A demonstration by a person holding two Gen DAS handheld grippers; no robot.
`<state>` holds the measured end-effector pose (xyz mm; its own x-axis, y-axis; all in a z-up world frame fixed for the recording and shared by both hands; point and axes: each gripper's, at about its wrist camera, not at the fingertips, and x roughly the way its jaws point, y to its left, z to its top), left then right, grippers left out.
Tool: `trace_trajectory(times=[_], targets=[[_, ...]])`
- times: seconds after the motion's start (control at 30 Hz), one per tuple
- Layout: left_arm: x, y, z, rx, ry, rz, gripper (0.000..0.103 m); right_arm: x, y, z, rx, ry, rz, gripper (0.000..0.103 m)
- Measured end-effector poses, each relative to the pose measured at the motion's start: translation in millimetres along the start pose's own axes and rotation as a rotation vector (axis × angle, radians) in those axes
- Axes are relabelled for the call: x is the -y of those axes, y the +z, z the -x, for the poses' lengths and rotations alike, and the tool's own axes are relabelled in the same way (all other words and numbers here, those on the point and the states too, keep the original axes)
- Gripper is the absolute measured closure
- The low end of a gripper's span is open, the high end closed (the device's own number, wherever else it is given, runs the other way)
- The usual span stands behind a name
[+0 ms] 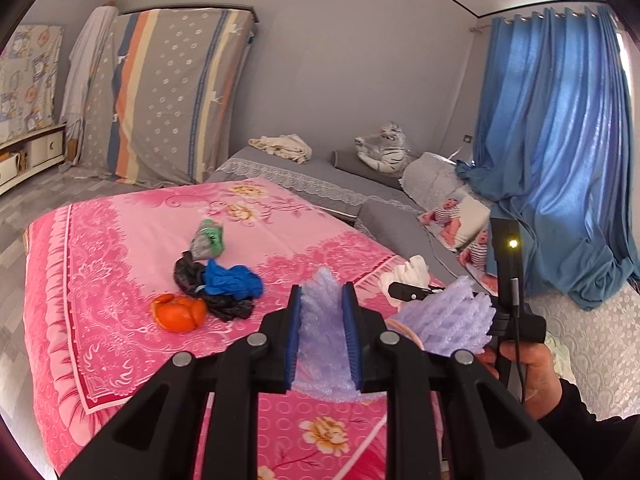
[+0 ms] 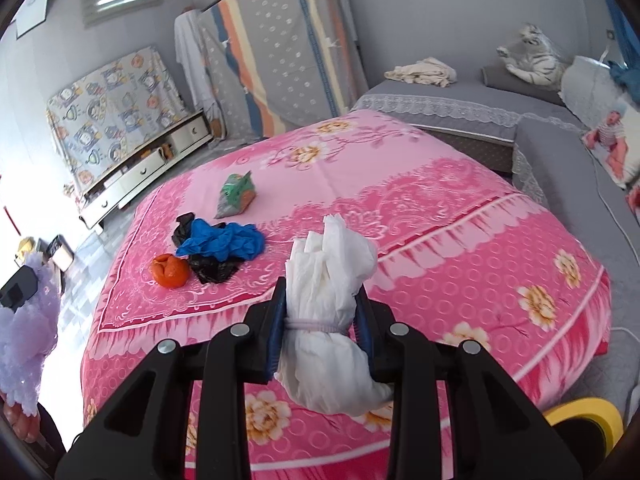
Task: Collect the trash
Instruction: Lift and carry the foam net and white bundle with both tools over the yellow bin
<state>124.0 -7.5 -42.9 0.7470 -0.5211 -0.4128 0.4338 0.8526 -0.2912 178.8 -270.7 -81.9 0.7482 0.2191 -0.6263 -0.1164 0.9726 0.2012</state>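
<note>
- At the bottom centre of the left wrist view, the left claw [image 1: 323, 332] is clamped on a crumpled piece of lilac bubble wrap [image 1: 322, 320], which fills the gap between its blue pads.
- At the bottom centre of the right wrist view, the right claw [image 2: 322, 332] is clamped on a white tissue bundle [image 2: 328, 300] tied with a pale band; the bundle rises above the pads and sags below them.
- Right of centre in the left view, a hand [image 1: 528, 368] grips the other tool's handle, with more lilac wrap beside it.
- Toward the middle left of both views, on the pink flowered bed cover [image 2: 440, 220], an orange peel [image 2: 169, 271] lies just beside a black plastic bag [image 2: 212, 268], and a blue glove [image 2: 224, 242] rests on that bag.
- Farther up the cover, a green and grey wrapper [image 2: 235, 196] lies near the pile but apart from it.
- At the upper right, a plush tiger [image 2: 528, 54] sits on the grey sofa [image 2: 460, 92].
</note>
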Motion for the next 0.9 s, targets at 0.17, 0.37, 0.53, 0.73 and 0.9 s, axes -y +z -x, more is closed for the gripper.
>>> trace_trajectory(times=[0.17,0.37,0.53,0.73,0.9], targets=[[21.3,1.6,0.2,0.004,-0.033,-0.044,0.084,20.1,-5.4,16.9,0.032,-0.033,-0.041,0.074],[45.7,2.8,-5.4,-0.003,-0.075,-0.084,0.084,44.0,-13.6,36.3,0.056,-0.074,-0.084,0.074],[64.8,4.1,-11.7,-0.009,-0.11,-0.111,0.084,65.5,-21.6,53.3,0.085,-0.126,-0.116,0.074],[89.7,5.4,-21.9,-0.021,-0.153,-0.155,0.084,91.3,-32.0,75.7,0.125,-0.196,-0.158,0.074],[114.2,2.5,-34.1,-0.038,-0.209,-0.196,0.084,116.1,-44.0,94.6,0.142,-0.252,-0.206,0.074]])
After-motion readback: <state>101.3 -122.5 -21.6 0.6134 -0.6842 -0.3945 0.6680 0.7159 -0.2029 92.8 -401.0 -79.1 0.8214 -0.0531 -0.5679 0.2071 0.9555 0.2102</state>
